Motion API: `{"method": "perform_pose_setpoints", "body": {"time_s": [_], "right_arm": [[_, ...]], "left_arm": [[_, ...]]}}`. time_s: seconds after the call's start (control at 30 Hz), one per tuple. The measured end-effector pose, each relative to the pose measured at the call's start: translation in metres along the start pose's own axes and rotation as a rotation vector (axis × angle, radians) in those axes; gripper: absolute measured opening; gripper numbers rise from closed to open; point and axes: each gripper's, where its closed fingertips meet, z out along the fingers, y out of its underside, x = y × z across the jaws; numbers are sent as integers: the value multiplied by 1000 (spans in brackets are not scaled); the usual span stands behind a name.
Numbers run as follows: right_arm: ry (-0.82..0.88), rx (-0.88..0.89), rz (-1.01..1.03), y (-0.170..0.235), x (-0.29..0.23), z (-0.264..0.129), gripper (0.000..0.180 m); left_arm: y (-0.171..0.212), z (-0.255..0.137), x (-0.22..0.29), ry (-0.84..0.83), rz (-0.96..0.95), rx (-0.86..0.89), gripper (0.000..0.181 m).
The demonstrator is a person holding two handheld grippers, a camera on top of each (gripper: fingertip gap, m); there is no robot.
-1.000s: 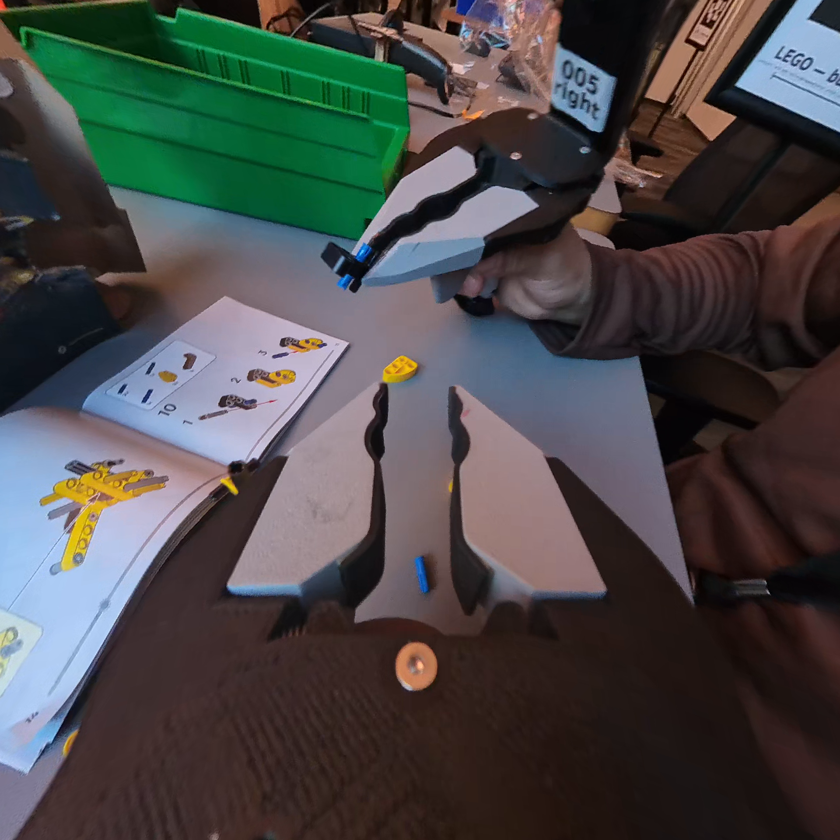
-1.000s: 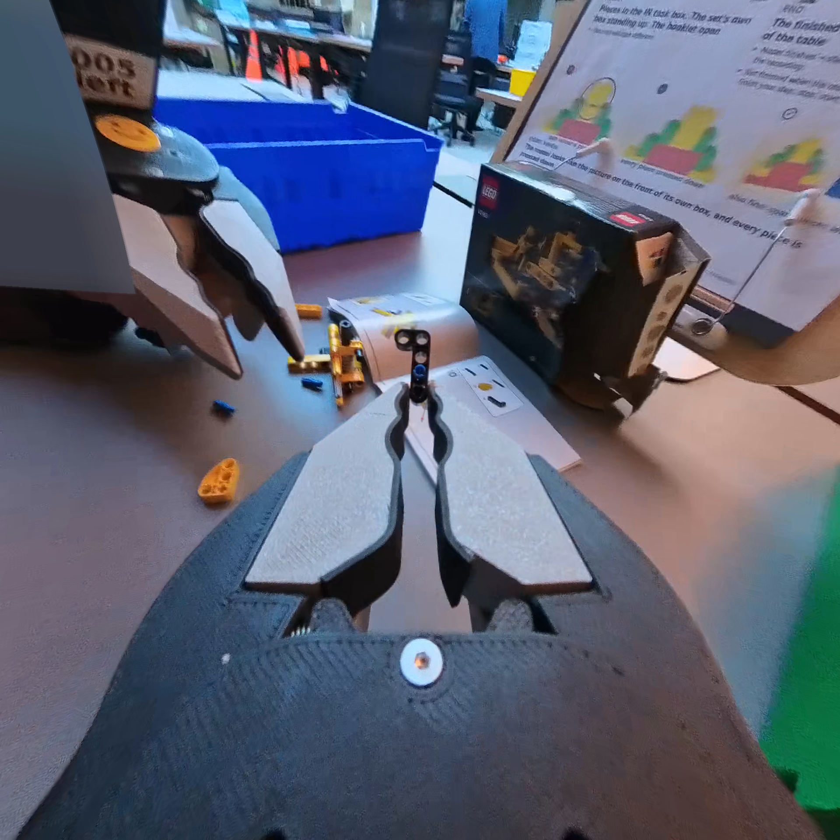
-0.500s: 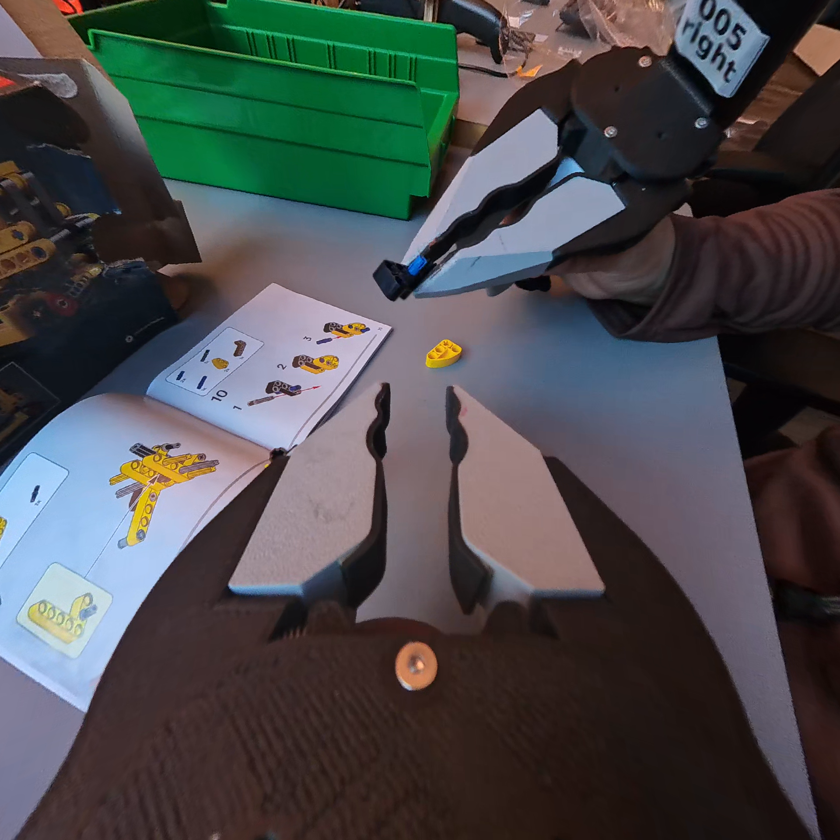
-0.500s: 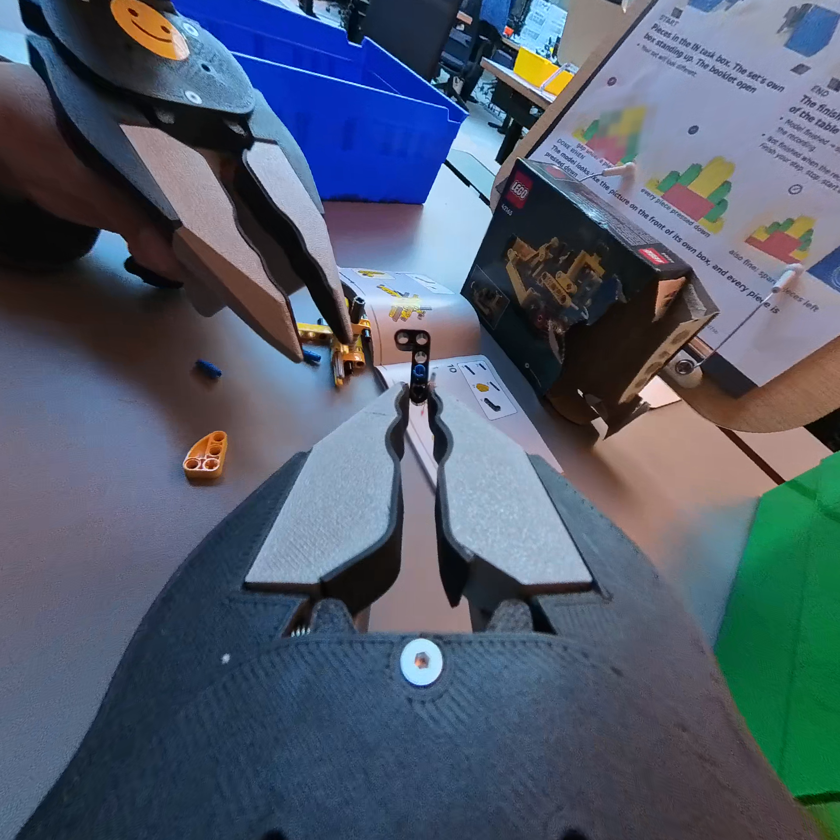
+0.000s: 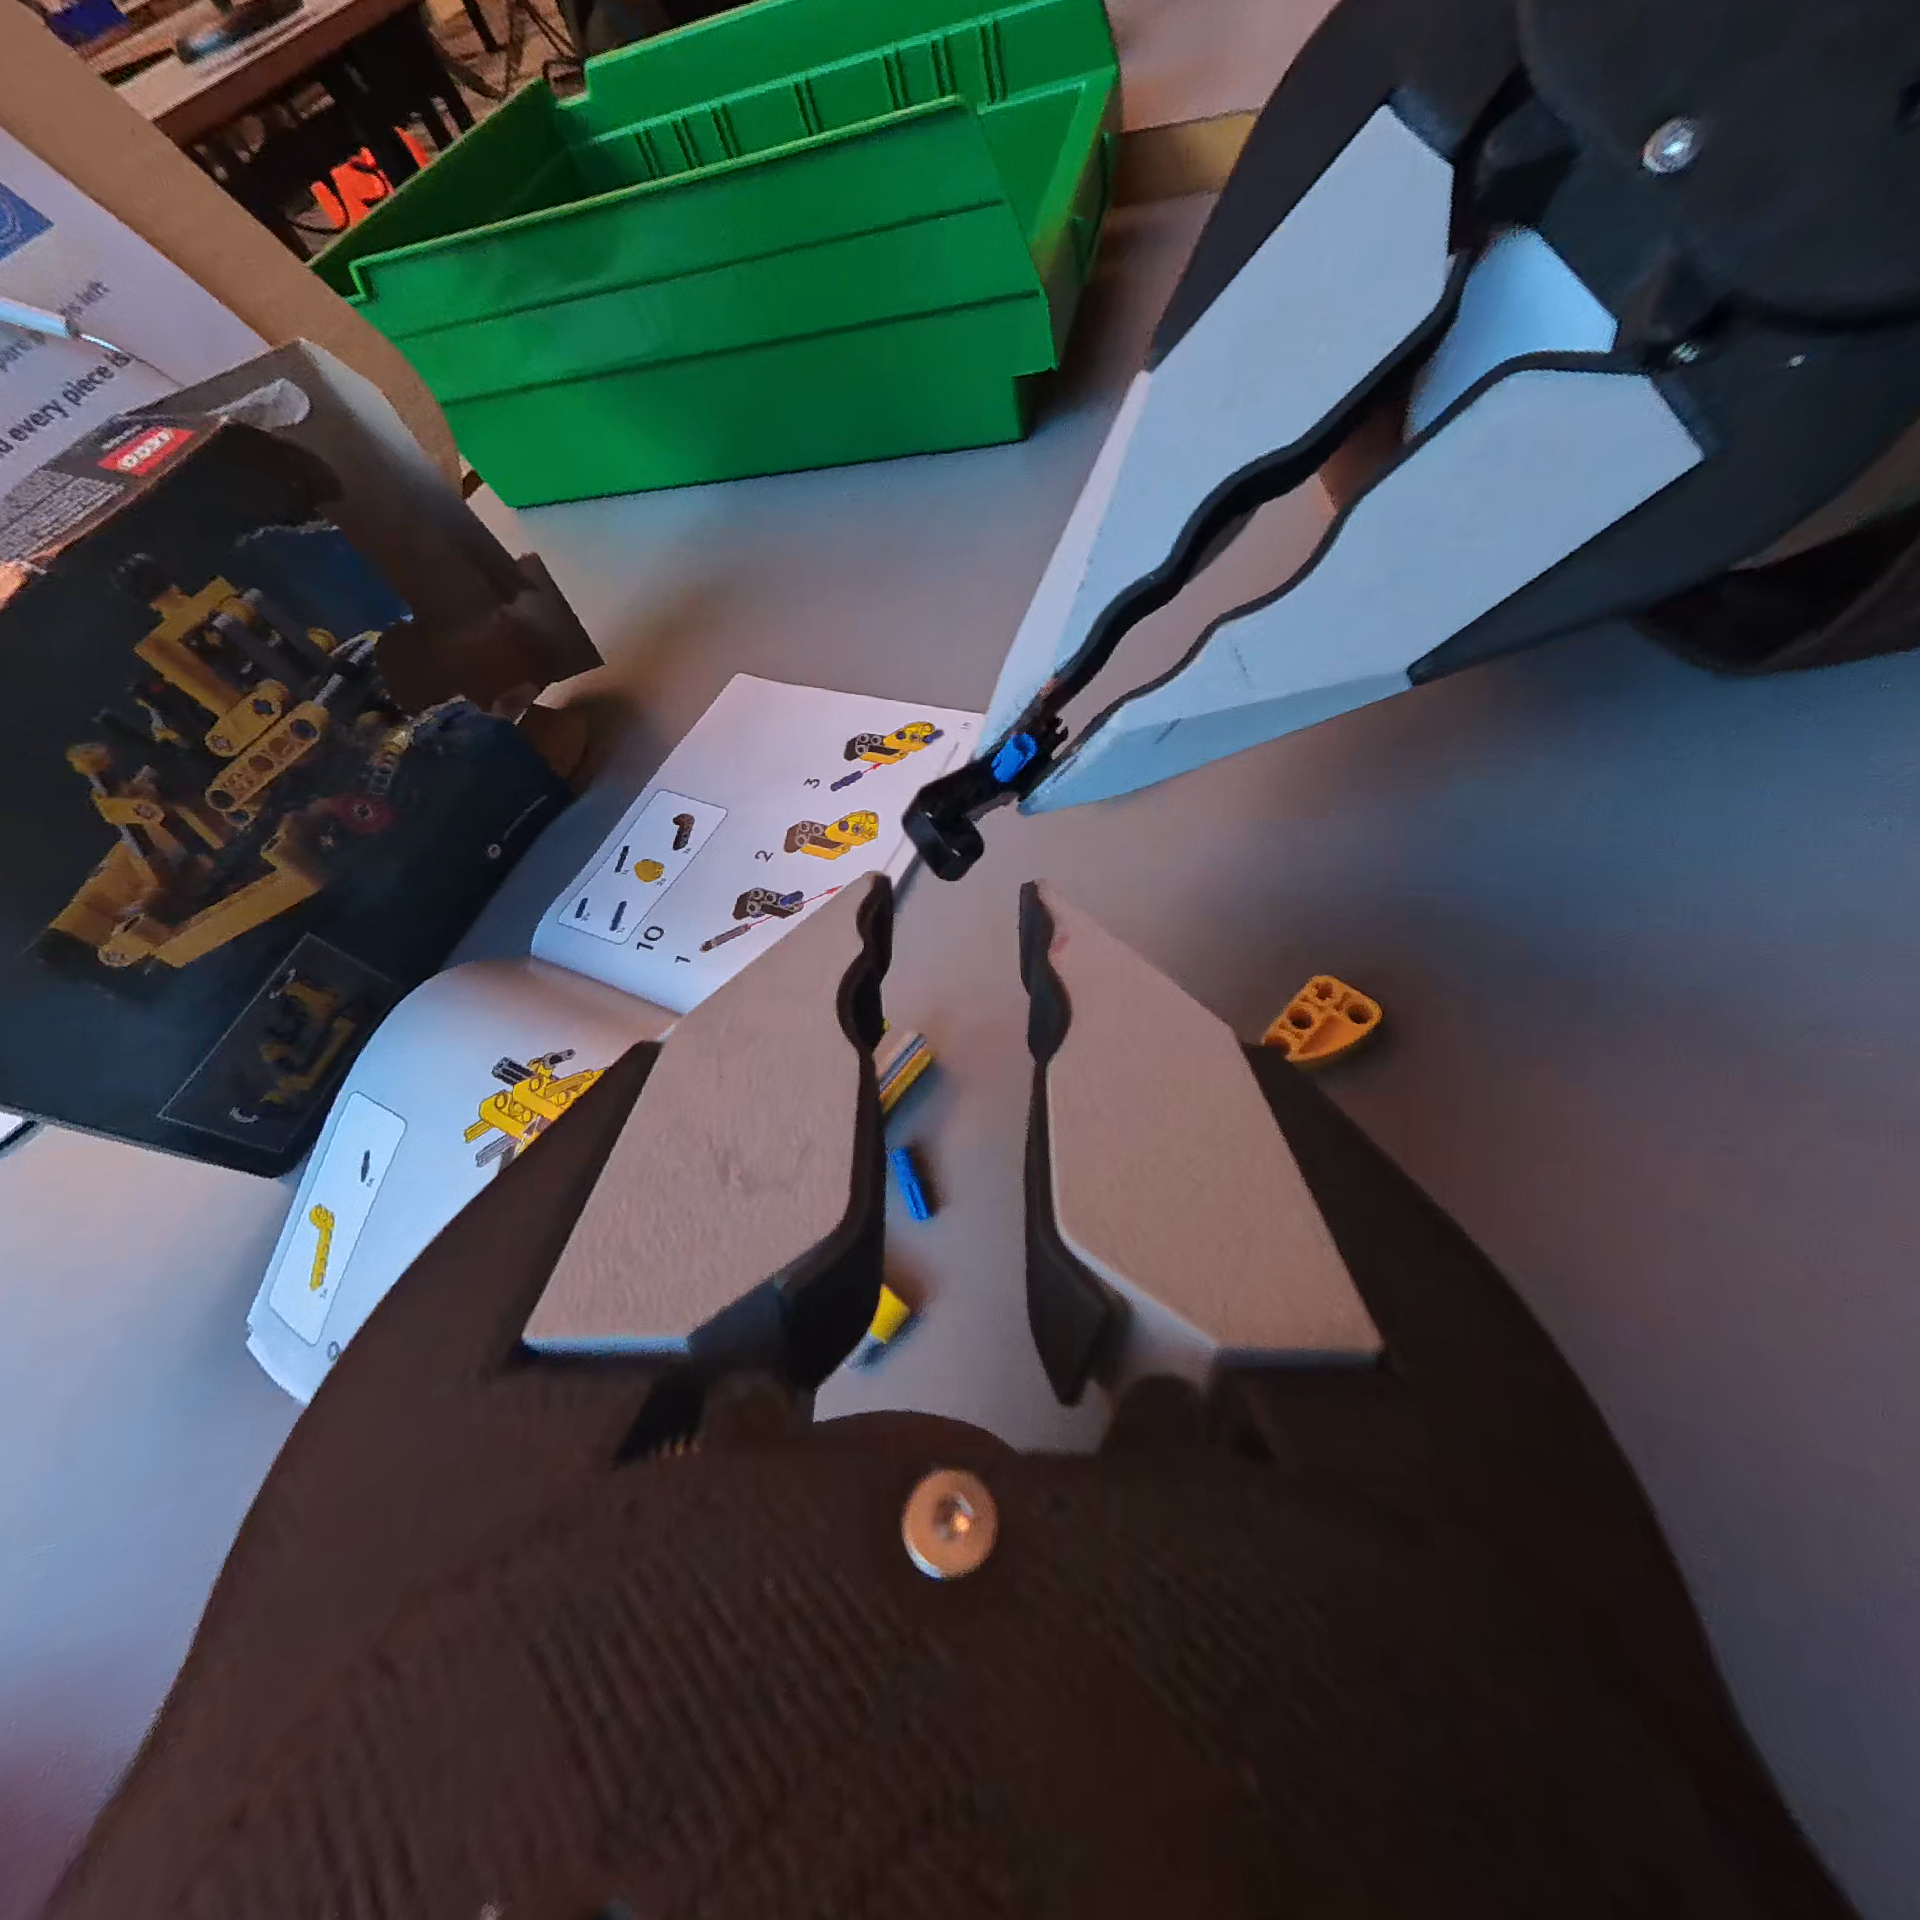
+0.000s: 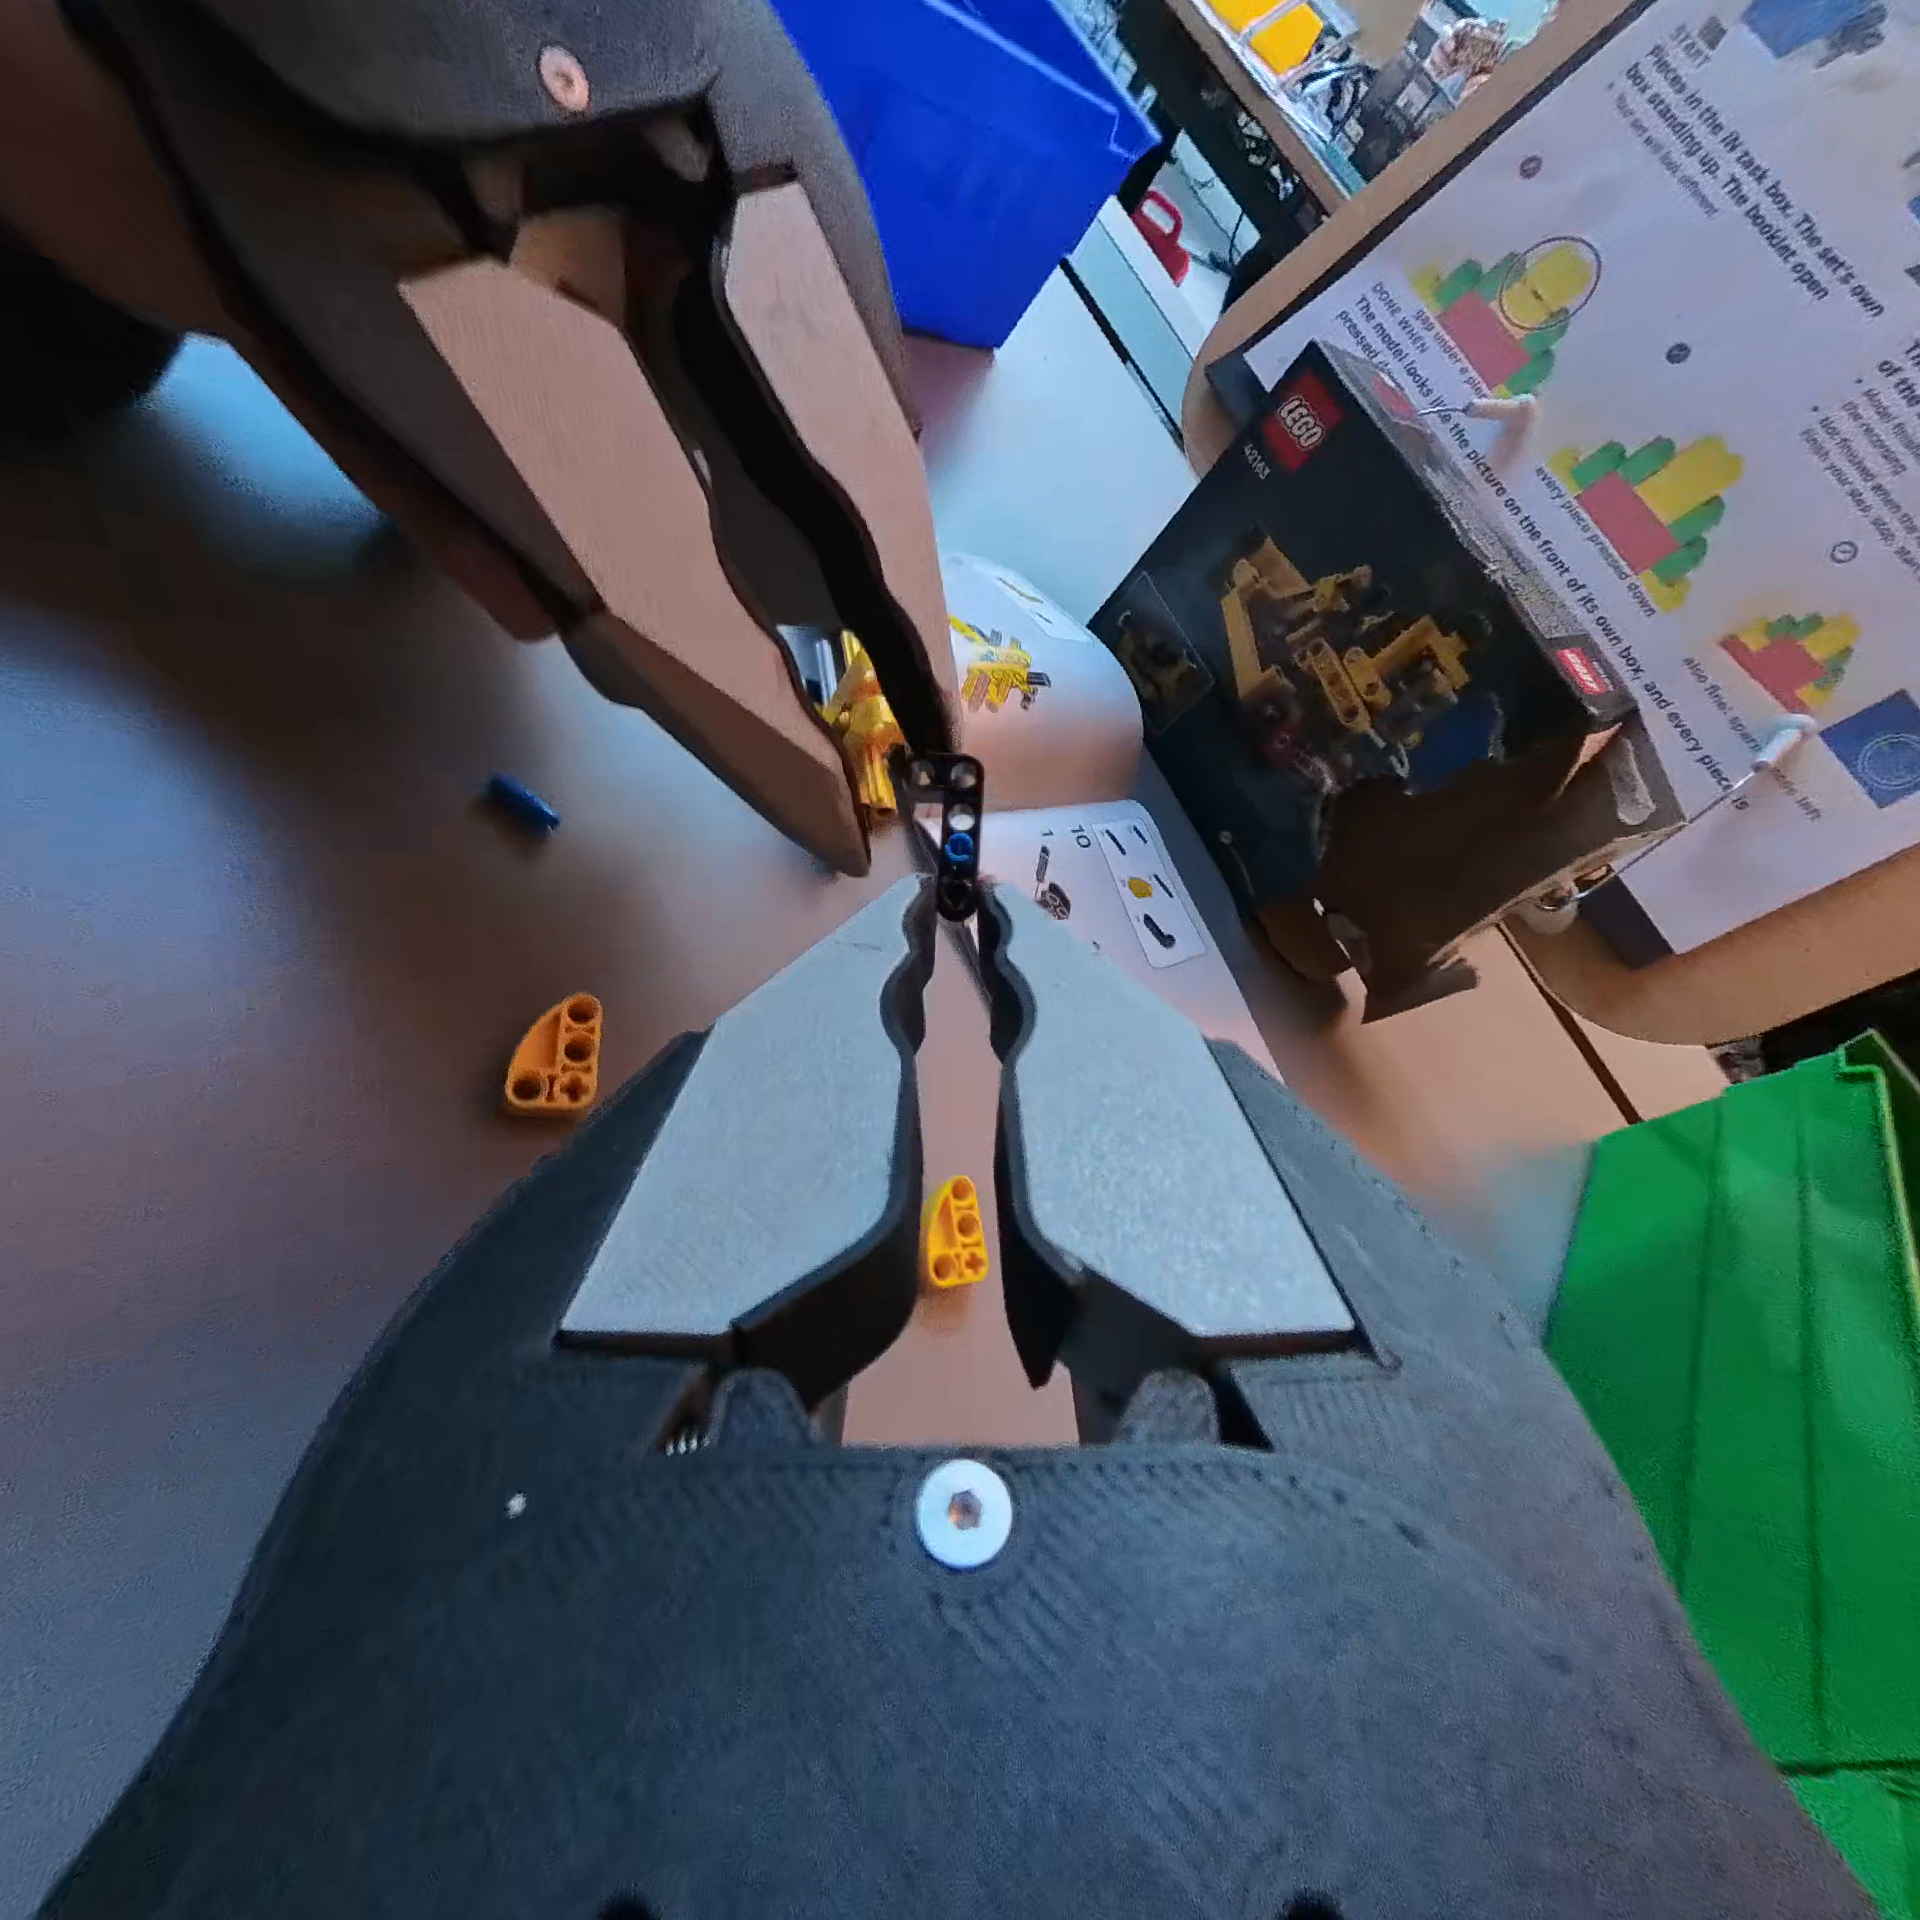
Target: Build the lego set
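My right gripper is shut on a black L-shaped beam with a blue pin in one of its holes, held above the table. In the left wrist view the right gripper comes in from the upper right, and the beam sticks out of its tips. My left gripper is open and empty, with its tips just short of the beam. It also shows in the right wrist view. A yellow part-built assembly lies under the left fingers. A loose blue pin lies on the table.
Open instruction booklet and the set's box lie left. A green bin is behind, a blue bin and a poster board beyond. Two small yellow pieces and a blue pin lie on the table. Less than 4 cm separates the two grippers' tips.
The two grippers have closed in on each other. The left gripper's open tips now sit right at the black beam, which the right gripper has kept hold of and lowered.
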Motion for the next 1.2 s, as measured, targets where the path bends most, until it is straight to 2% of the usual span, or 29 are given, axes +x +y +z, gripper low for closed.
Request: {"method": "perform_pose_setpoints", "body": {"time_s": [0.03,0.23,0.37,0.47,0.5,0.67,0.87,1.2], "right_arm": [[10,6,18,0,3,0,4],[102,62,96,-4,23,1,4],[160,95,19,-14,23,-5,4],[163,103,-36,-19,16,-6,4],[162,105,-49,-20,14,-6,4],[154,105,-66,-19,12,-6,5],[151,88,-88,-16,11,-5,2],[154,83,-113,-16,11,-6,2]], "left_arm": [[-1,0,-1,-1,-14,5,21],[-28,-7,-6,115,-226,136,19],[-31,-10,-9,203,-360,137,20],[-42,-15,-6,284,-459,221,15],[-42,-16,-7,289,-472,229,7],[-37,-14,-12,249,-490,212,5],[-33,-10,-13,263,-580,206,5],[-34,-11,-11,296,-628,225,5]]}}
